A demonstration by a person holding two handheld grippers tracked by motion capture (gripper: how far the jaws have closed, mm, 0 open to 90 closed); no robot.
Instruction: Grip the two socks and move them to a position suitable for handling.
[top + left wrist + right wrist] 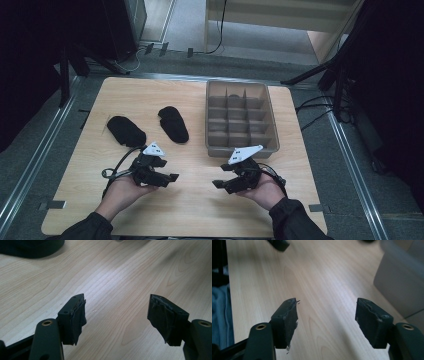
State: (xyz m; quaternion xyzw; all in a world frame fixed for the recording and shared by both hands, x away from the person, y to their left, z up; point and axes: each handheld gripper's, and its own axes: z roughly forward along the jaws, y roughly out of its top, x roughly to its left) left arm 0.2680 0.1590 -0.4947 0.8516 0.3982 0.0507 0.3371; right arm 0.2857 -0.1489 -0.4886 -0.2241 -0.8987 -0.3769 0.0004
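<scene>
At the table's near edge, left gripper [172,177] and right gripper [218,184] hover with jaws apart, empty. Two black socks [174,123] lie at ten o'clock, the bin [272,120] at one. Best descend squarely over one sock's middle.

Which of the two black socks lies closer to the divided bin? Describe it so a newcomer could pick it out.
On the wooden table, find the grey divided bin toward the right. Two black socks lie to its left; the one meant is the right sock, nearer the bin. It is longer and slimmer than the rounder left sock.
</scene>
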